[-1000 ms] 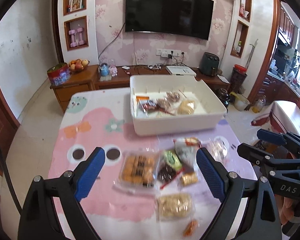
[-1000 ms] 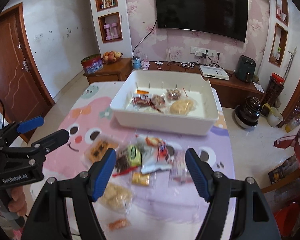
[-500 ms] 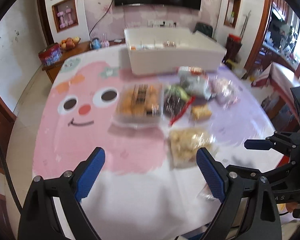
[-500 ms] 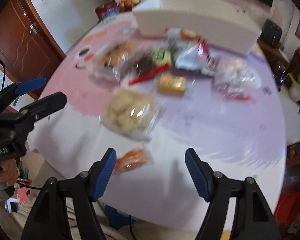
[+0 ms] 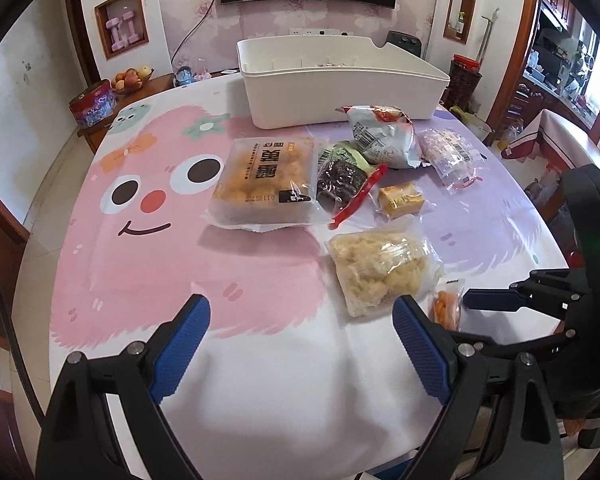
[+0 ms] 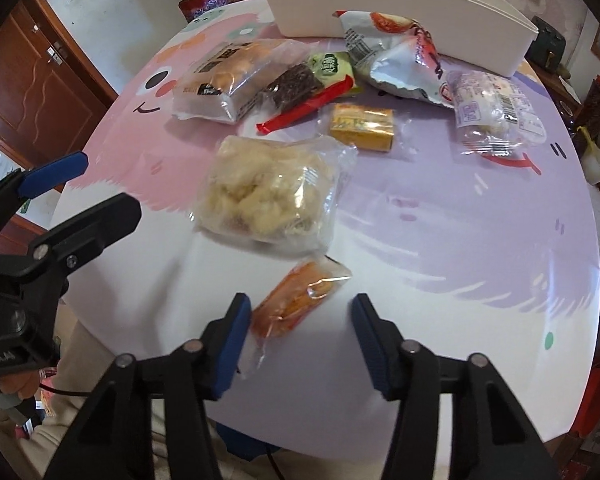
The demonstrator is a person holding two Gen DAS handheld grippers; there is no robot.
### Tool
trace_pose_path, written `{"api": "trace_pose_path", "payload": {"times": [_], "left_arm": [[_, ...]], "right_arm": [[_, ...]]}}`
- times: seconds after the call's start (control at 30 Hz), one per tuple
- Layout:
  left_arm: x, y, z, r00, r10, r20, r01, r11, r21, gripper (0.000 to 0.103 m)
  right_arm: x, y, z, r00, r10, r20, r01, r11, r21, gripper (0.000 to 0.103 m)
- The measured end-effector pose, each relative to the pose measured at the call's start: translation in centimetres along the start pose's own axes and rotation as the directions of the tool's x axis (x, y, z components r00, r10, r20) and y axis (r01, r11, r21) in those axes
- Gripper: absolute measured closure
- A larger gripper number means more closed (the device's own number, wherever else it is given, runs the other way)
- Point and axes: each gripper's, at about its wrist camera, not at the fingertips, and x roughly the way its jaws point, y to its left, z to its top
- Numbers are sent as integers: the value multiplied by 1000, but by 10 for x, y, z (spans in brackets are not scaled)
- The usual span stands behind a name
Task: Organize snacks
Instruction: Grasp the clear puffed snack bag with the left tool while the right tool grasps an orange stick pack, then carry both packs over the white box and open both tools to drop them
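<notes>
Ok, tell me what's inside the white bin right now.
Only the white bin and its inner far wall with divider slots show, plus a sliver of something dark at the rim line. Its near wall hides the floor and whatever lies on it.

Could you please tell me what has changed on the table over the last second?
Both grippers came down toward the table's near edge. The right gripper is closing around the small orange snack packet, not yet gripping it. The left gripper stayed wide open and empty. The snacks and the white bin haven't moved.
</notes>
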Motion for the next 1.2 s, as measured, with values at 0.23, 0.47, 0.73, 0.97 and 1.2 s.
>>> {"api": "trace_pose_path", "payload": {"times": [0.23,0.47,0.73,0.97,1.2], "left_arm": [[10,-13,6,998,-55,-31,57,995,82,11],[36,-45,16,997,-55,-59,69,961,268,11],[78,-54,39,979,-121,-166,168,935,313,11],[91,-55,42,962,-176,-209,230,934,272,26],[80,-53,34,965,-200,-172,234,949,211,48]], "right_arm": [[-9,-17,0,1000,-4,12,4,1000,15,81],[-13,-50,6,1000,5,21,-7,994,113,83],[-12,-65,8,999,46,18,-48,987,152,83],[-13,-71,12,998,65,27,-68,986,155,84],[-12,-68,13,997,74,35,-78,986,145,85]]}}
